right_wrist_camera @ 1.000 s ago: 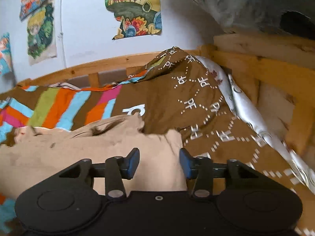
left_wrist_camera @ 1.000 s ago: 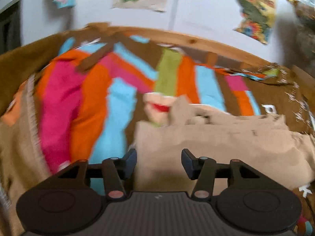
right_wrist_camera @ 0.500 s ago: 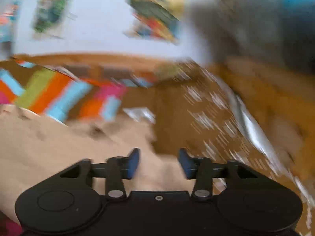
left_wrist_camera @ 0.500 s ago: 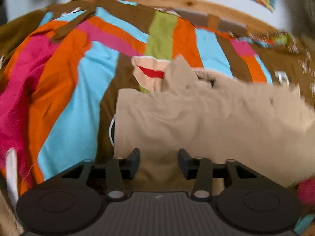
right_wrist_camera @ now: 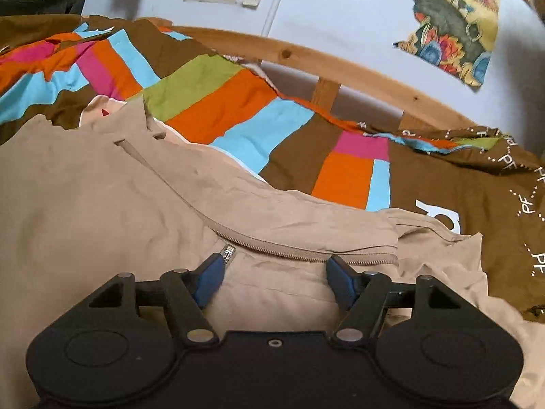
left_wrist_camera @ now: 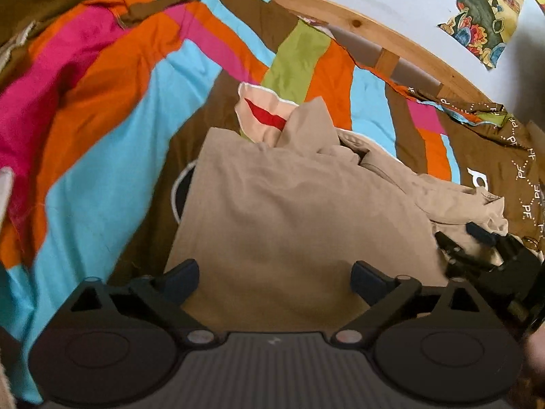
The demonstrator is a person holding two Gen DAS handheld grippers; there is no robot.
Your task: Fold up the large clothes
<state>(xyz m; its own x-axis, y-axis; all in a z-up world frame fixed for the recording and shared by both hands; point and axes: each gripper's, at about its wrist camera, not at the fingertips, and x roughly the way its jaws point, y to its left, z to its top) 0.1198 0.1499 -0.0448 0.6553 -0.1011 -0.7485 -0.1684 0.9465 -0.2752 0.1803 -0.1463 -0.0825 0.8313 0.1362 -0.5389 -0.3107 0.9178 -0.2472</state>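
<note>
On the brown bedcover [right_wrist_camera: 483,184], white "PF" lettering beside the tan jacket [right_wrist_camera: 102,204].

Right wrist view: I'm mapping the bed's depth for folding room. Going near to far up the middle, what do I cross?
Right claw → zipper of the beige jacket → striped bedspread → wooden bed rail → white wall.

black claws [right_wrist_camera: 276,272] with blue pads [right_wrist_camera: 211,277], round silver pivot screws
</note>
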